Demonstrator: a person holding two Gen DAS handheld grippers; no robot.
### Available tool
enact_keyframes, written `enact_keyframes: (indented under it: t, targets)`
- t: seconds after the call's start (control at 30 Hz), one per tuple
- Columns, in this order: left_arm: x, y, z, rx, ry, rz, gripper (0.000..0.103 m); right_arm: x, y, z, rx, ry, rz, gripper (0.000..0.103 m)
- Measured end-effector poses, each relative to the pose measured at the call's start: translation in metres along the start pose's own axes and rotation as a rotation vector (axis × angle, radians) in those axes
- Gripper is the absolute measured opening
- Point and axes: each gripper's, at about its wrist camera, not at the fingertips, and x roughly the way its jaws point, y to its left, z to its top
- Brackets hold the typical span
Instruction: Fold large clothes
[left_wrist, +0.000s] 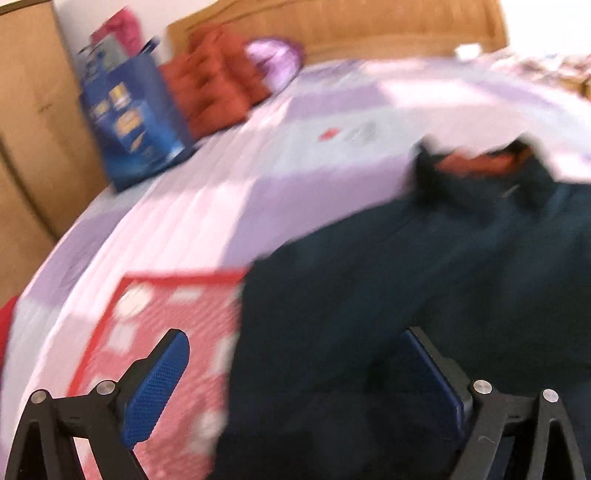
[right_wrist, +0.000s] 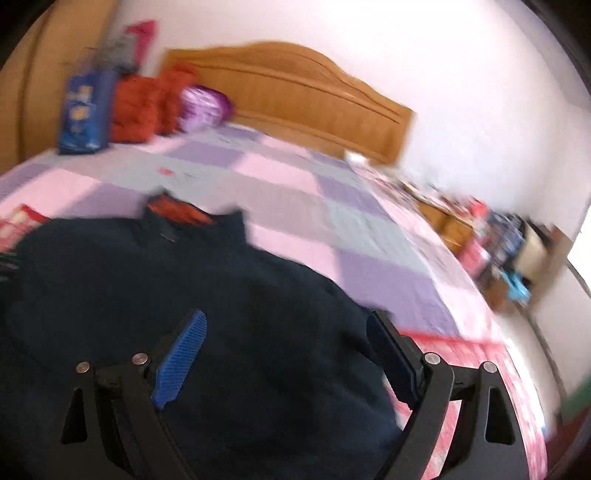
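Observation:
A large dark navy garment (left_wrist: 424, 280) with an orange-red lining at its collar (left_wrist: 476, 164) lies spread on the bed. It also shows in the right wrist view (right_wrist: 184, 280), collar (right_wrist: 181, 212) toward the headboard. My left gripper (left_wrist: 295, 373) is open, hovering over the garment's left edge, its left finger over the red patterned bedding. My right gripper (right_wrist: 288, 350) is open above the garment's right part, holding nothing. Both views are motion-blurred.
The bed has a purple, pink and grey checked cover (right_wrist: 295, 192) and a red patterned strip (left_wrist: 162, 332) at its near end. A blue bag (left_wrist: 133, 118), red cushions (left_wrist: 218, 85) and a purple item (right_wrist: 203, 105) sit by the wooden headboard (right_wrist: 303, 96). A cluttered shelf (right_wrist: 495, 236) stands right.

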Motion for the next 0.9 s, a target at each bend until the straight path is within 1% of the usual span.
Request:
enact_keyframes:
  t: [0.03, 0.07, 0.13, 0.2, 0.23, 0.27, 0.3, 0.33, 0.43, 0.47, 0.5, 0.53, 0.57, 0.6, 0.63, 0.77, 0.83, 0.9]
  targets:
    - [0.001, -0.01, 0.009, -0.002, 0.0, -0.034, 0.096, 0.007, 0.01, 0.006, -0.003, 0.016, 0.038, 0.09]
    - [0.004, -0.02, 0.017, -0.006, 0.01, -0.067, 0.096, 0.02, 0.025, 0.015, 0.002, 0.059, 0.087, 0.09]
    - [0.017, -0.036, 0.025, 0.001, 0.039, -0.099, 0.096, 0.046, 0.044, 0.022, 0.011, 0.119, 0.136, 0.09]
    - [0.051, -0.046, 0.022, 0.031, 0.138, -0.078, 0.096, 0.075, 0.054, 0.019, -0.013, 0.2, 0.129, 0.09]
    - [0.061, -0.044, 0.019, 0.029, 0.171, -0.075, 0.1, 0.094, 0.051, 0.014, -0.02, 0.245, 0.107, 0.09]
    - [0.076, -0.034, 0.012, 0.002, 0.203, -0.09, 0.103, 0.106, 0.041, 0.006, -0.002, 0.277, 0.092, 0.09]
    - [0.08, -0.026, 0.009, -0.03, 0.204, -0.11, 0.103, 0.115, 0.02, -0.001, 0.066, 0.283, 0.121, 0.09]
    - [0.084, -0.018, 0.006, -0.041, 0.201, -0.099, 0.103, 0.119, 0.001, -0.007, 0.112, 0.274, 0.126, 0.089]
    - [0.085, -0.012, -0.004, 0.007, 0.15, -0.084, 0.103, 0.118, -0.03, -0.02, 0.074, 0.232, 0.004, 0.089]
    - [0.087, -0.01, -0.006, -0.004, 0.15, -0.093, 0.103, 0.124, -0.04, -0.025, 0.093, 0.246, -0.009, 0.09]
    - [0.09, -0.007, -0.007, -0.025, 0.156, -0.109, 0.103, 0.132, -0.057, -0.032, 0.165, 0.279, 0.005, 0.091]
    - [0.092, -0.007, -0.008, -0.028, 0.152, -0.108, 0.103, 0.139, -0.069, -0.038, 0.234, 0.296, 0.066, 0.093]
    - [0.096, -0.008, -0.009, -0.022, 0.148, -0.101, 0.103, 0.143, -0.069, -0.041, 0.224, 0.301, 0.076, 0.093]
    - [0.098, -0.009, -0.009, -0.018, 0.146, -0.097, 0.103, 0.145, -0.062, -0.041, 0.166, 0.291, 0.052, 0.093]
    - [0.1, -0.009, -0.008, -0.011, 0.146, -0.1, 0.103, 0.147, -0.06, -0.041, 0.143, 0.286, 0.044, 0.094]
    - [0.102, 0.004, -0.006, -0.006, 0.153, -0.145, 0.103, 0.151, -0.067, -0.049, 0.161, 0.281, 0.081, 0.094]
    - [0.1, 0.016, -0.007, -0.02, 0.157, -0.136, 0.103, 0.151, -0.067, -0.052, 0.162, 0.279, 0.089, 0.095]
    - [0.099, 0.032, -0.012, -0.068, 0.178, -0.098, 0.103, 0.151, -0.062, -0.05, 0.162, 0.287, 0.092, 0.095]
